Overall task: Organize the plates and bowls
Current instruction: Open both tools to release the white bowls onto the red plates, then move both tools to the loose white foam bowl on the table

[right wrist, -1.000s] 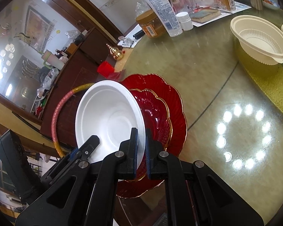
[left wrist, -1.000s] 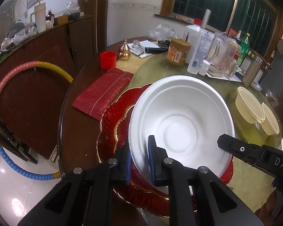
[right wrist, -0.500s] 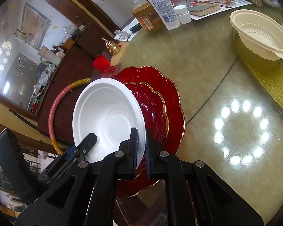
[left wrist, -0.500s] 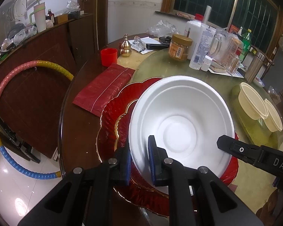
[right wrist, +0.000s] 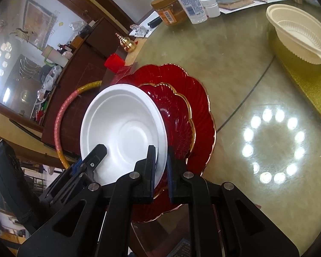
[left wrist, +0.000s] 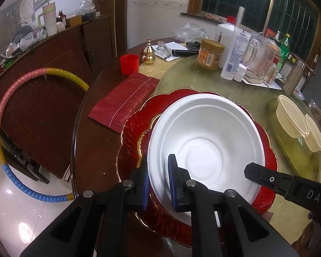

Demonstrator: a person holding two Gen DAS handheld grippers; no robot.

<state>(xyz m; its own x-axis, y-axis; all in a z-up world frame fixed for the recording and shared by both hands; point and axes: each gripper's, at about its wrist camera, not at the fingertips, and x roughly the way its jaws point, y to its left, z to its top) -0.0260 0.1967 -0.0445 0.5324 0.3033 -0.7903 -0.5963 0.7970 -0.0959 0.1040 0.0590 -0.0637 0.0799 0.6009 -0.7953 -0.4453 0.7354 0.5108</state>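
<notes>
L wrist view: left gripper (left wrist: 158, 184) pinching near rim of white foam bowl (left wrist: 205, 147), which sits over two stacked red gold-edged plates (left wrist: 134, 126) on table (left wrist: 194, 79). Cream bowls (left wrist: 291, 117) off to the right.

R wrist view: right gripper (right wrist: 161, 169) jaws opening, bowl's opposite rim between pads, barely clamped.

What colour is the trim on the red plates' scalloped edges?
Gold, on both red plates; clearest in the right wrist view.
</notes>
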